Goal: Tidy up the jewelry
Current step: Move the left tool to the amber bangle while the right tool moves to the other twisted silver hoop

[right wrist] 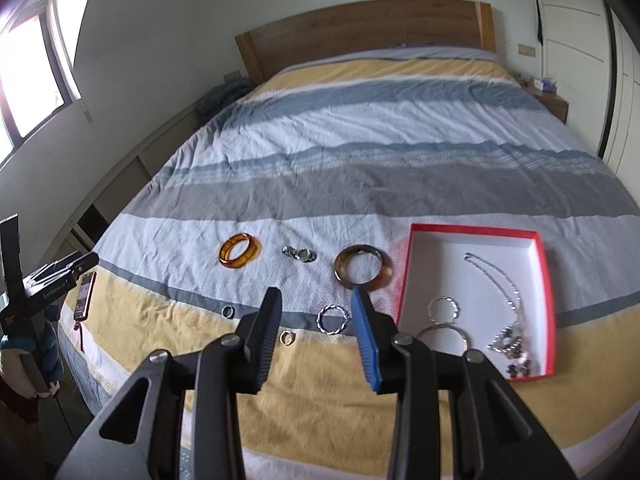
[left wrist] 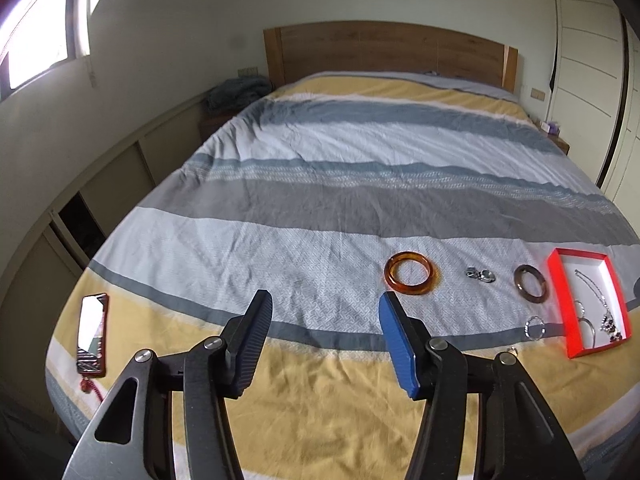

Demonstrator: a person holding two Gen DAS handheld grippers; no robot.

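Note:
A red box with a white inside lies on the bed at the right and holds a silver necklace and two silver hoops. Left of it lie a brown bangle, a silver twisted hoop, a silver cluster, an amber bangle, a gold ring and a small dark ring. My right gripper is open and empty, hovering just above the twisted hoop. My left gripper is open and empty, short of the amber bangle. The red box also shows in the left wrist view.
A phone with a red cord lies at the bed's left front corner. The striped bedspread runs back to a wooden headboard. The left gripper's body shows at the left edge of the right wrist view.

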